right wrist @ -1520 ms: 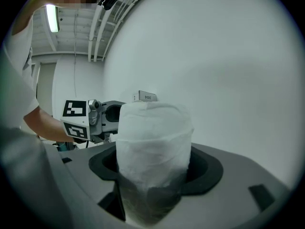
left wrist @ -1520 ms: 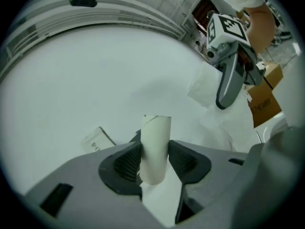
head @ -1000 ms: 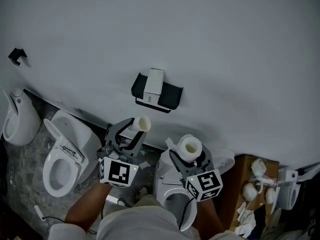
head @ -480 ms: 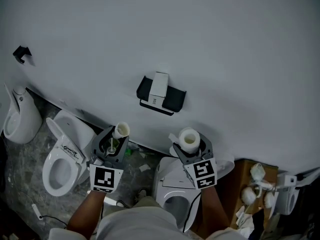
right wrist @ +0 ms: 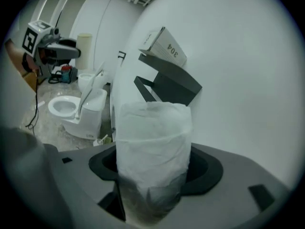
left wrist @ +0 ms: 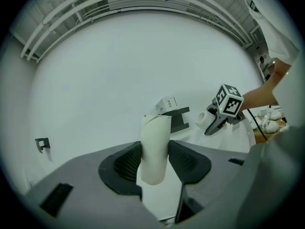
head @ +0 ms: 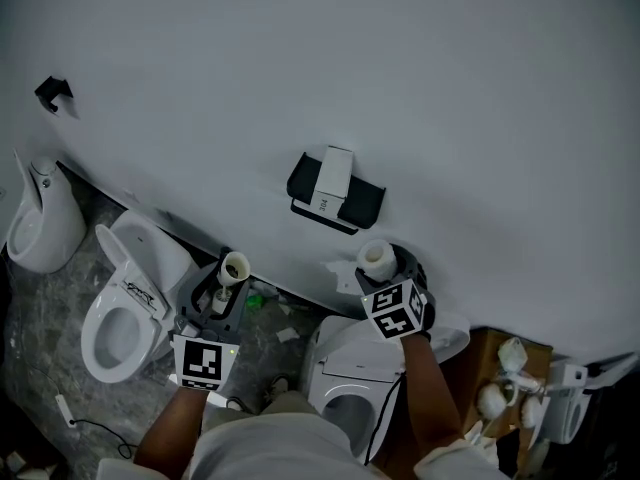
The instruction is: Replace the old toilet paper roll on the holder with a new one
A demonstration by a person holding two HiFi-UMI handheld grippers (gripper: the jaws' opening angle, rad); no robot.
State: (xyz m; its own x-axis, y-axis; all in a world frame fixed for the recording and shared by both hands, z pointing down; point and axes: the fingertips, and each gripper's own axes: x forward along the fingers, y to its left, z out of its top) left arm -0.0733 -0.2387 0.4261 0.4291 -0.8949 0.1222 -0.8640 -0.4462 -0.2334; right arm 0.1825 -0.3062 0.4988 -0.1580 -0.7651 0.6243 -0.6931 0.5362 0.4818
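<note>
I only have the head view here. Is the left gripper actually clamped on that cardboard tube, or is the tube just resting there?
Observer: Clamped. In the left gripper view, the left gripper presses the cardboard tube from both sides.
Operator: And the right one?
Observer: In its own view, the right gripper is shut on a white paper roll, which stands well above the jaws.
Operator: Is the holder ready?
Observer: In the right gripper view, the holder has its lid tipped up. No roll shows in the part I can see.
</note>
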